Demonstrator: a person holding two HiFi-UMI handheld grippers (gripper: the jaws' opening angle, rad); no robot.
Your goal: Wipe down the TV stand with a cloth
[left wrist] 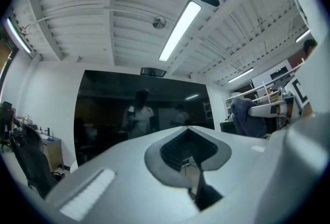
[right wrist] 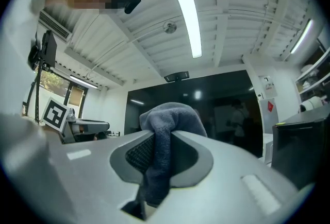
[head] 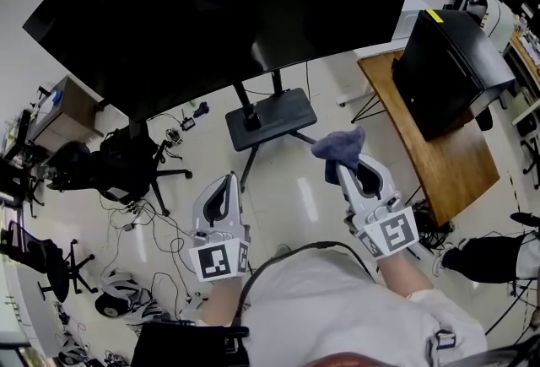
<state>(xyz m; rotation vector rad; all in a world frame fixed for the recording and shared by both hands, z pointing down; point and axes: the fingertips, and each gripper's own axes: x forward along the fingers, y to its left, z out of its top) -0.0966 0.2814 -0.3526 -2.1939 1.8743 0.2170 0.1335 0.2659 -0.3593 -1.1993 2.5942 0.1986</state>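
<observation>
In the head view a big black TV (head: 228, 11) stands on a floor stand with a dark base plate (head: 272, 117) and two posts. My right gripper (head: 351, 164) is shut on a blue-grey cloth (head: 338, 147), held up in the air in front of the base plate. The right gripper view shows the cloth (right wrist: 166, 130) bunched between the jaws of that gripper (right wrist: 162, 138), with the TV screen (right wrist: 227, 109) beyond. My left gripper (head: 226, 181) is shut and holds nothing; its jaws (left wrist: 188, 134) point at the screen (left wrist: 129, 115).
A wooden table (head: 439, 146) with a black box (head: 447, 70) stands at the right of the stand. Office chairs (head: 110, 163) and loose cables (head: 135, 222) lie on the floor at the left. A cardboard box (head: 63, 112) sits by the wall.
</observation>
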